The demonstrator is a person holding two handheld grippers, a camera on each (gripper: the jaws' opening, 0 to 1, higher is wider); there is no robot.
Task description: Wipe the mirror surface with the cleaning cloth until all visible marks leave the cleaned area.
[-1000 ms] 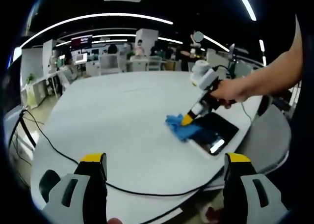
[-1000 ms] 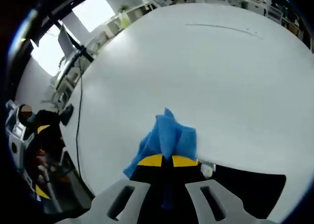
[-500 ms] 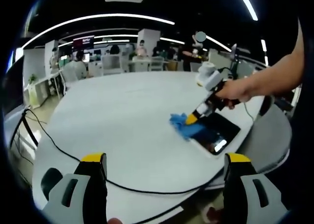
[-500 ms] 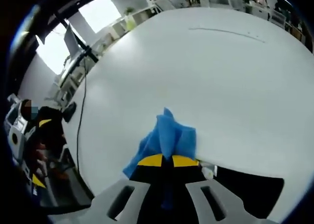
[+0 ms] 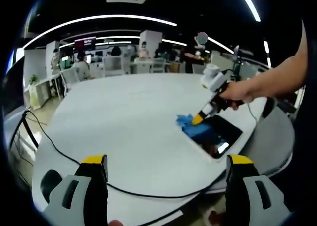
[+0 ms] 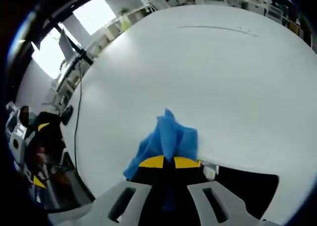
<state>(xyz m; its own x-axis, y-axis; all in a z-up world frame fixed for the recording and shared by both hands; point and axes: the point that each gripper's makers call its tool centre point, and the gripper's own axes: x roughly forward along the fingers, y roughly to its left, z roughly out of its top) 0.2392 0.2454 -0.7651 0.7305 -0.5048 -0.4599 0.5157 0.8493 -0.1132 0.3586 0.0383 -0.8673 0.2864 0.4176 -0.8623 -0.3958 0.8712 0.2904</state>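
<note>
White tabletop [image 5: 114, 117] carries the dark mirror [image 5: 218, 134], where the right tongs [image 5: 198, 120] (closed on the blue cloth [image 6: 168, 139]) press its near end, while the left tongs [image 5: 166, 174] wait open, well apart.

both views bend strongly toward their edges, curving the white table [image 5: 124, 117] and the ceiling light strips [image 5: 99, 19] into arcs. in the left gripper view the room is dim above, the strips bright, the table evenly lit; a small bright glare sits on the mirror [image 5: 216, 135]. in the right gripper view a window [image 6: 91, 13] is blown out to white, the table is pale and soft, and the near jaws look blurred.
</note>
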